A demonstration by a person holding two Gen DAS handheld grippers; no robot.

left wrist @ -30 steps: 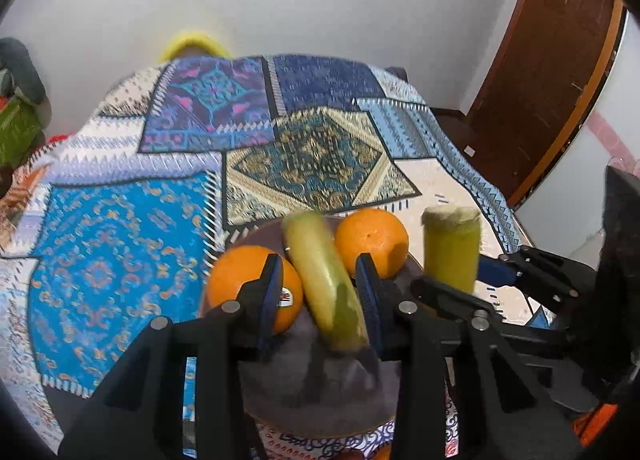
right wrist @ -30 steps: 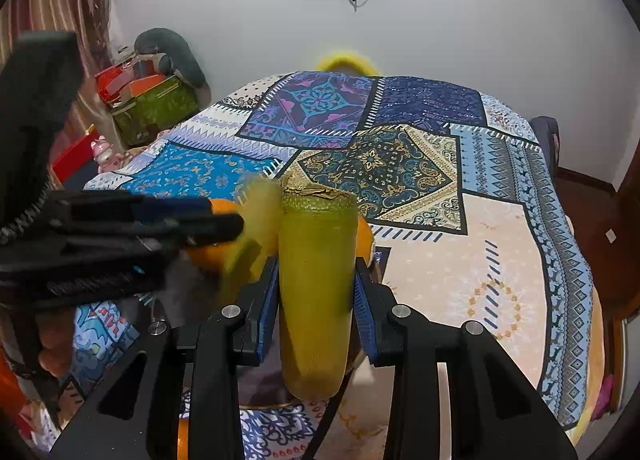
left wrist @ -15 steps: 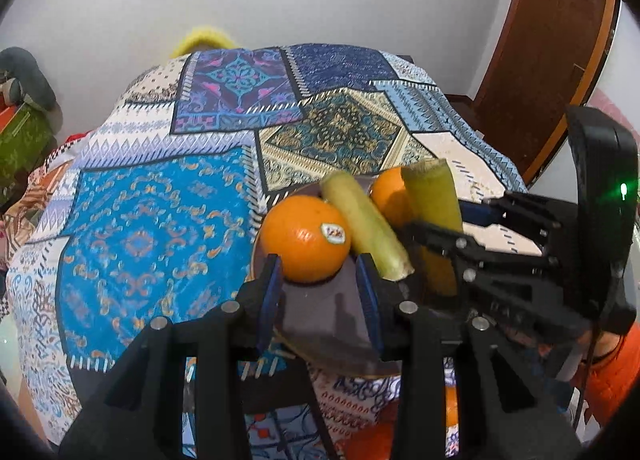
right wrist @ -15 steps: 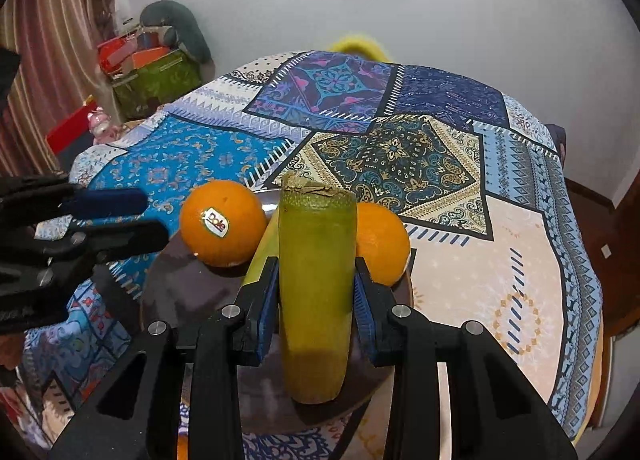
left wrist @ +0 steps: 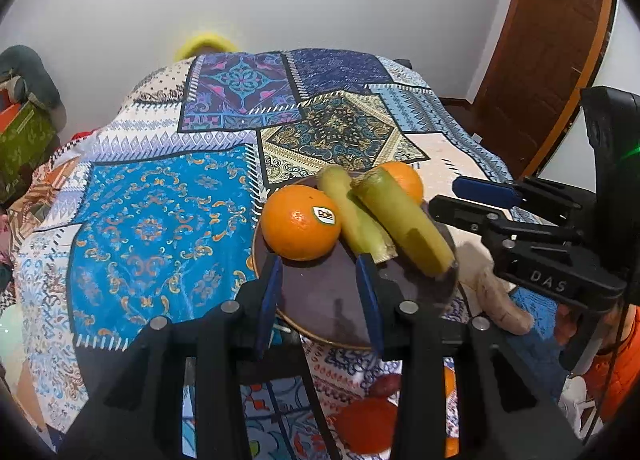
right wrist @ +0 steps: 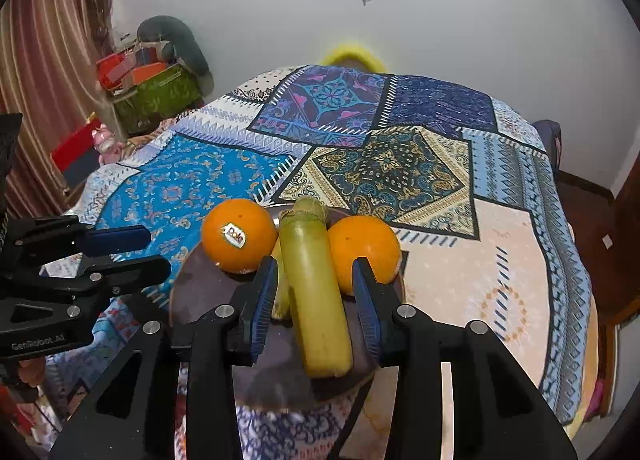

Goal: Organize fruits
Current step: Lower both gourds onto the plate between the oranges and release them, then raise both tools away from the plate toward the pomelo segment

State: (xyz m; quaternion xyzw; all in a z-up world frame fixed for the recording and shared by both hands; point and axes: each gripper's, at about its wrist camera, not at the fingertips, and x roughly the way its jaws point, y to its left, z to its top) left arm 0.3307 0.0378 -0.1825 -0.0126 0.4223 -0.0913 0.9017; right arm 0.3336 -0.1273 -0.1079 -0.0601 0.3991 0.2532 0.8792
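A dark round plate [left wrist: 320,300] [right wrist: 208,288] on the patterned bedspread holds a stickered orange [left wrist: 301,222] [right wrist: 237,235], a second orange [left wrist: 405,179] [right wrist: 366,248] and two green-yellow stalks [left wrist: 352,216] [left wrist: 404,222]. The nearer stalk [right wrist: 316,288] lies on the plate between the oranges. My right gripper [right wrist: 314,296] is open, its fingers apart on either side of that stalk. My left gripper [left wrist: 320,288] is open and empty, just in front of the stickered orange.
More fruit lies near the front edge: an orange [left wrist: 362,424] and a pale ginger-like root [left wrist: 500,300]. The patterned bedspread [right wrist: 400,164] stretches back to a white wall. Boxes [right wrist: 156,88] stand at the left, a wooden door [left wrist: 552,40] at the right.
My right gripper has lowered the stalk onto the plate and opened off it. My left gripper has drawn back from the first stalk and shifted left.
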